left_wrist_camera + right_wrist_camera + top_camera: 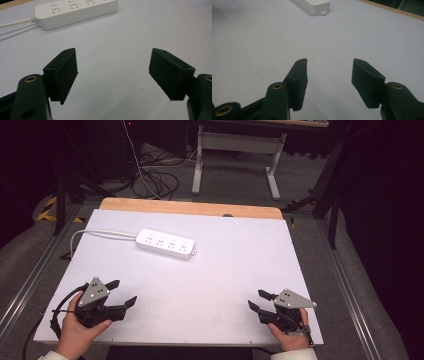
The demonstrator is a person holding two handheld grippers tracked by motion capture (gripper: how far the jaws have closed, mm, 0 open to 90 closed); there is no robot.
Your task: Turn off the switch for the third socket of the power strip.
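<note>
A white power strip (165, 243) lies on the white table top (225, 270), toward the back left of centre, its white cord (97, 234) running off to the left edge. My left gripper (123, 292) rests near the front left corner, held by a hand, its jaws wide open with nothing between them. In the left gripper view the power strip (75, 11) lies ahead of the open left gripper (113, 72). My right gripper (259, 300) sits near the front right, also open and empty. In the right gripper view the strip's end (313, 5) shows far ahead of the right gripper (329, 75).
A wooden strip (190, 208) borders the table's far edge. Beyond it stand a grey desk frame (235, 155) and loose cables (155, 177) on the floor. Metal rails (30, 280) run along both sides of the table.
</note>
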